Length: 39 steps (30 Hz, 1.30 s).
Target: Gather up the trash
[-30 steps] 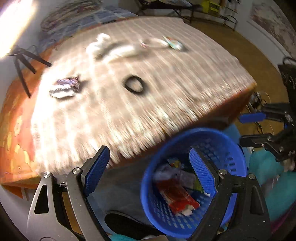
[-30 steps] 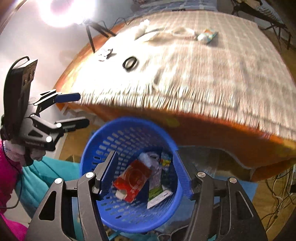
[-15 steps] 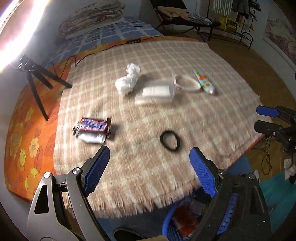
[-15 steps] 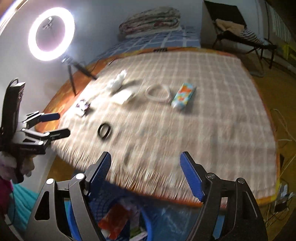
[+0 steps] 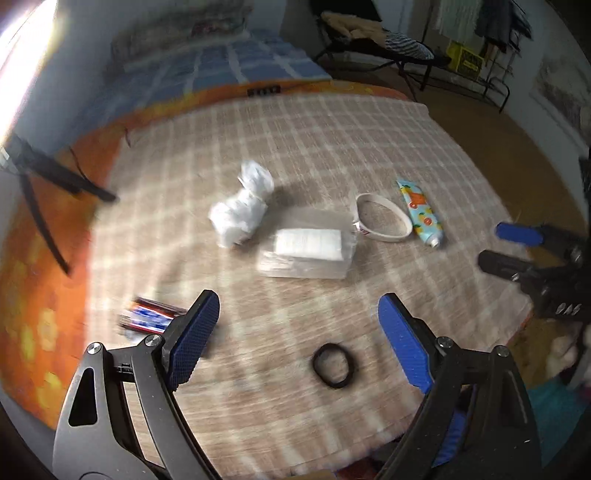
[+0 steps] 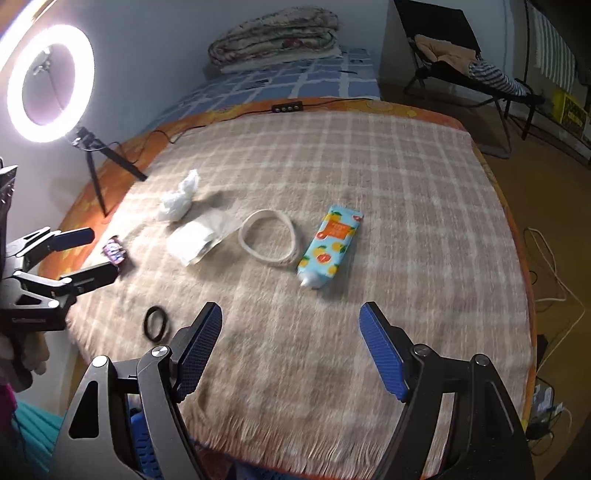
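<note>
Trash lies on a checked blanket (image 6: 369,177) over a table. There is a crumpled white tissue (image 5: 240,212) (image 6: 179,197), a clear plastic pack with a white pad (image 5: 308,249) (image 6: 195,240), a candy wrapper (image 5: 147,317) (image 6: 115,251), a white band (image 5: 382,218) (image 6: 267,236), an orange-print tube (image 5: 419,212) (image 6: 330,245) and a black hair tie (image 5: 332,365) (image 6: 156,323). My left gripper (image 5: 299,332) is open and empty above the near edge, by the hair tie. My right gripper (image 6: 291,343) is open and empty over the near edge. Each gripper shows in the other's view: the right (image 5: 517,247), the left (image 6: 79,254).
A slice of the blue basket (image 6: 146,446) shows below the table's near edge. A ring light (image 6: 48,81) on a black tripod (image 6: 99,158) stands at the left. A bed with folded blankets (image 6: 273,33) is behind, a chair (image 6: 461,70) at the back right.
Both grippers rose from over the blue basket and tilted up to face the table top. The basket has dropped almost out of view. Both stay open and empty.
</note>
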{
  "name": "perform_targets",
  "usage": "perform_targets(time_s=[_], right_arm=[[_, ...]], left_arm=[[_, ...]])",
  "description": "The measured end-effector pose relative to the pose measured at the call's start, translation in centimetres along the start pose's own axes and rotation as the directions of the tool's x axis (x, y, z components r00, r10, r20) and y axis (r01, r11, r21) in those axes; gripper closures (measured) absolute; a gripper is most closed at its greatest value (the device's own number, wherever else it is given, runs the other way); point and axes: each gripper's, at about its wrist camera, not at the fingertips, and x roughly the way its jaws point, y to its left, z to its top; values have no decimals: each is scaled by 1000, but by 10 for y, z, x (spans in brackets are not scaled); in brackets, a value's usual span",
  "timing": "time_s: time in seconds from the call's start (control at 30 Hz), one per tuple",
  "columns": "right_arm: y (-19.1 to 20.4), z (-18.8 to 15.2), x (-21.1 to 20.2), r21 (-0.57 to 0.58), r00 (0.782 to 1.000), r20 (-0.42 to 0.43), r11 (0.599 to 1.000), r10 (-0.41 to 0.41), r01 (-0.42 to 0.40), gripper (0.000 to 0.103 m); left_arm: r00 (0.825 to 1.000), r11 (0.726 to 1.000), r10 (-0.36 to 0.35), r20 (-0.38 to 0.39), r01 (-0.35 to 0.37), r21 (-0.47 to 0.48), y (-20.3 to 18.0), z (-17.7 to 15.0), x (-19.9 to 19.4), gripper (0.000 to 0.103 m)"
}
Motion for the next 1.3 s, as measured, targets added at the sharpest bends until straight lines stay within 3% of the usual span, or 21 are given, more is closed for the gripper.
perform_targets(time_s=[0.1,0.23,0.3,0.47,0.57,0.67,0.77,0.8,0.87,1.0,1.1,1.23,1.3], right_arm=[[-4,9,12,21,1000,-14,1000,3,-3,26],[-4,17,27,14,1000,-25,1000,-14,14,26],[-3,19,34,8,999,-32,1000,-24,24,26],[-13,25,50,41,998,-49,999,-25,27,26],[-18,28,58,64,998,-59,998,-10,13,26],[-17,32,63,47,998,-57,998,-25,28,26],[-15,36,72,37,997,-61,998,-44,47,27],[-16,37,75,38,997,-62,998,-50,52,27],[-16,40,80,34,996,-66,998,-59,61,27],[-17,43,90,21,994,-75,996,-85,87,28],[-18,46,97,8,992,-81,995,-97,98,31],[-20,47,104,-19,989,-94,994,-110,109,45],[-21,47,103,-28,990,-91,994,-106,104,48]], left_arm=[[998,994,-47,-44,42,-106,10,7,17,13],[987,958,-128,-94,98,-270,24,11,44,16],[983,942,-149,-110,107,-319,28,12,54,23],[968,887,-211,-135,131,-444,36,13,82,28],[971,863,-215,-108,138,-486,38,18,86,31],[975,854,-200,-95,126,-504,39,23,90,42],[982,869,-163,-95,97,-486,35,28,93,53],[984,875,-148,-96,85,-476,34,30,94,69],[985,881,-140,-102,77,-466,33,32,99,92],[987,886,-138,-83,86,-456,34,33,99,97],[988,887,-138,-73,91,-453,35,36,99,98],[984,866,-165,-72,110,-488,44,38,98,96],[974,836,-209,-92,129,-533,49,38,101,55]])
